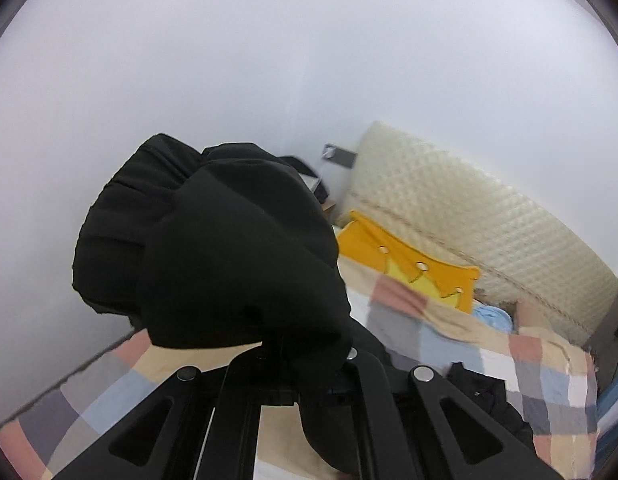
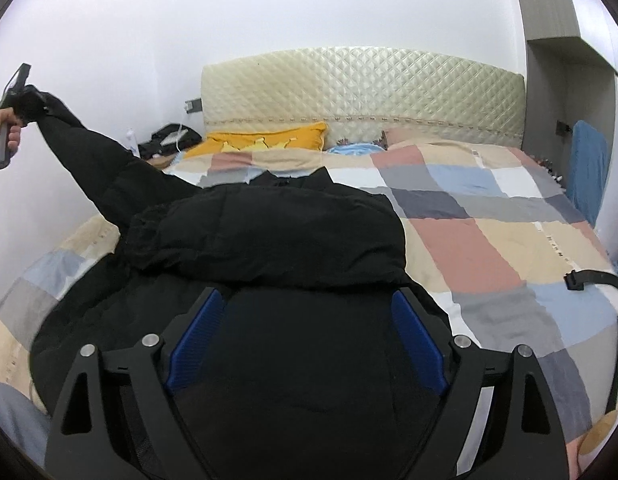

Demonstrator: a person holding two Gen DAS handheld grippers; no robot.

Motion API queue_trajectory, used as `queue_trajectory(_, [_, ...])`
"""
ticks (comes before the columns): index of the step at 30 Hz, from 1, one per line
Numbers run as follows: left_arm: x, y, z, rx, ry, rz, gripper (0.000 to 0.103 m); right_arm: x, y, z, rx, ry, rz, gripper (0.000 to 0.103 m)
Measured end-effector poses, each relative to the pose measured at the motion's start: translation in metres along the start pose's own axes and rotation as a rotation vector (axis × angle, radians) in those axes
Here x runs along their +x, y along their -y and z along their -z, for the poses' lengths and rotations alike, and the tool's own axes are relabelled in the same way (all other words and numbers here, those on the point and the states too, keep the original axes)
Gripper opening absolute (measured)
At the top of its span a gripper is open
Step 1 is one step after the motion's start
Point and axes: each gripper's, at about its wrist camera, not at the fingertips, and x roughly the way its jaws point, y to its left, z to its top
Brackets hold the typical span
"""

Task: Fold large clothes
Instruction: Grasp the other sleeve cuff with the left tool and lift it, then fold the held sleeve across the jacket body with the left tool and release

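A black padded jacket (image 2: pixel 269 232) lies on the patchwork bedspread (image 2: pixel 489 240). My left gripper (image 1: pixel 281 344) is shut on the jacket's sleeve cuff (image 1: pixel 213 248), which bunches over its fingertips and hides them. In the right wrist view the left gripper (image 2: pixel 19 108) holds that sleeve (image 2: pixel 97 160) stretched up and out to the far left, above the bed. My right gripper (image 2: pixel 307 312) is open, its blue pads (image 2: pixel 197 336) spread wide just above the jacket's body near the front edge, holding nothing.
A cream quilted headboard (image 2: pixel 361 92) stands at the back with a yellow pillow (image 2: pixel 269 140) and a light blue cloth (image 2: pixel 353 148) below it. A black strap (image 2: pixel 593 278) lies at the bed's right edge. A blue towel (image 2: pixel 587 168) hangs at right. White walls surround.
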Motion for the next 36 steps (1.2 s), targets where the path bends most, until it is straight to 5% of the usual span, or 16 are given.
queue_trajectory(8, [-0.044, 0.084, -0.004, 0.117, 0.028, 0.032, 0.003, -0.017, 0.024, -0.007, 0.053, 0.031, -0.057, 0.087])
queue_trajectory(12, [-0.067, 0.133, 0.009, 0.26, 0.065, 0.038, 0.003, -0.025, 0.037, -0.006, 0.062, 0.051, -0.045, 0.092])
queue_trajectory(19, [-0.09, 0.197, 0.037, 0.265, 0.069, 0.165, 0.003, -0.044, 0.056, -0.011, 0.084, 0.109, -0.013, 0.102])
queue_trajectory(26, [-0.094, 0.299, 0.087, 0.386, -0.003, 0.318, 0.003, -0.051, 0.08, -0.019, 0.128, 0.116, -0.015, 0.102])
queue_trajectory(36, [-0.063, 0.416, 0.199, 0.558, -0.094, 0.396, 0.003, -0.055, 0.115, -0.02, 0.231, 0.118, 0.055, 0.102])
